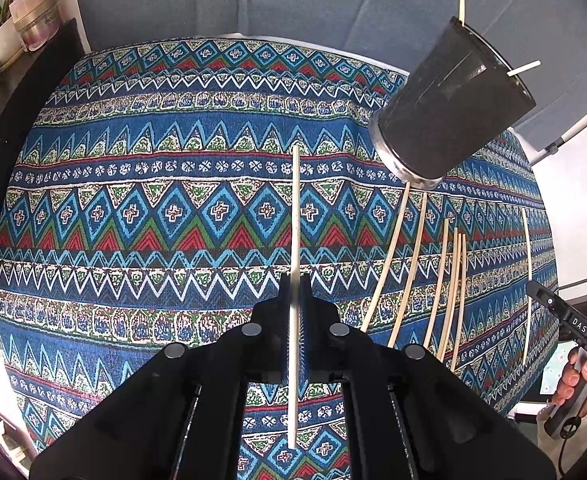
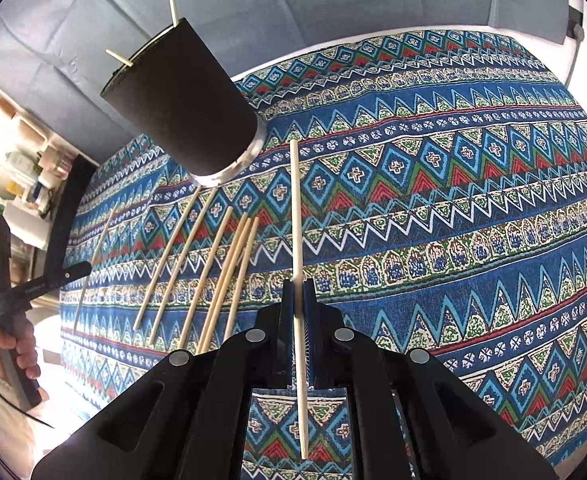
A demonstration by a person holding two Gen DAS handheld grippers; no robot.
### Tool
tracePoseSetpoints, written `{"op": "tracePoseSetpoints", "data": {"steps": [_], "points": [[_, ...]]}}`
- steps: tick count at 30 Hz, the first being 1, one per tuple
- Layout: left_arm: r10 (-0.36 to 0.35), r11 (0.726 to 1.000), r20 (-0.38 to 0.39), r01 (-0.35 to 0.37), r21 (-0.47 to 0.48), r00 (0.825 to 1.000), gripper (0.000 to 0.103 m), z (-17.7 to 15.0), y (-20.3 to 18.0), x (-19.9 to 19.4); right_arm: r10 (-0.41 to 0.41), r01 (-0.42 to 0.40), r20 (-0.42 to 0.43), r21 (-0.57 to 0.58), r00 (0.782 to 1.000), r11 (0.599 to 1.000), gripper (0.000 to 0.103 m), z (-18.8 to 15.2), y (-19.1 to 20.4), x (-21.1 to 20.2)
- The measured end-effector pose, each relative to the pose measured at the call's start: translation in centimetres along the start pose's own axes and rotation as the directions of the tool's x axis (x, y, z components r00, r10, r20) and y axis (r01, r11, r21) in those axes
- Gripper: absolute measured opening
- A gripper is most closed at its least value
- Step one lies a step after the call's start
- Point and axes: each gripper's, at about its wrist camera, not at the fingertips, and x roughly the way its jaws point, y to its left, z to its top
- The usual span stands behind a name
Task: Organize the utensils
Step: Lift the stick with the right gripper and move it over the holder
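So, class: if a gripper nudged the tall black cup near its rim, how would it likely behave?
The black cup stands tall on a narrower base, so it would probably tip rather than slide. The patterned cloth likely adds grip. Two sticks leaning inside could rattle or shift.

Left gripper (image 1: 295,292) jaws closed, right gripper (image 2: 298,298) seemingly likewise

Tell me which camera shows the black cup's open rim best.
Left wrist: the black cup tilts so its rim edge and two chopstick ends poking out show. Right wrist shows the cup mostly side-on, with only a thin sliver of rim.
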Motion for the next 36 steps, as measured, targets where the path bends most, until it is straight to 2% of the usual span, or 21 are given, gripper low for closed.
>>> {"op": "tracePoseSetpoints", "data": {"steps": [8,17,20,26,31,34,36], "points": [[-0.051,0.998,0.092,0.047,0.041,0.994,0.004,1.3,-2.5,-2.7,0.080,-0.080,0.086,0.004,0.993,0.997,0.005,2.1,1.6,-2.9],[-0.121,0.986,0.205,0.095,0.134,0.971,0.004,3.9,-7.4,-7.3,0.160,-0.156,0.171,-0.038,0.972,0.987,0.005,5.2,3.8,-5.7],[-0.106,0.981,0.242,0.061,0.185,0.964,0.004,4.5,-9.2,-8.5,0.179,-0.173,0.180,-0.048,0.967,0.984,0.005,6.2,4.3,-6.1],[-0.132,0.969,0.306,0.058,0.239,0.943,0.004,6.1,-12.0,-10.7,0.213,-0.199,0.212,-0.089,0.954,0.976,0.005,8.3,5.9,-6.7],[-0.189,0.961,0.376,0.092,0.261,0.907,0.004,8.1,-14.0,-12.2,0.264,-0.241,0.246,-0.117,0.933,0.963,0.005,10.8,7.0,-7.1],[-0.251,0.949,0.432,0.134,0.284,0.866,0.004,9.1,-15.0,-12.9,0.304,-0.272,0.286,-0.144,0.909,0.951,0.005,12.5,7.6,-7.6],[-0.297,0.940,0.466,0.167,0.298,0.833,0.004,9.7,-15.4,-13.1,0.339,-0.299,0.321,-0.166,0.884,0.939,0.005,13.6,7.9,-7.9]]}}
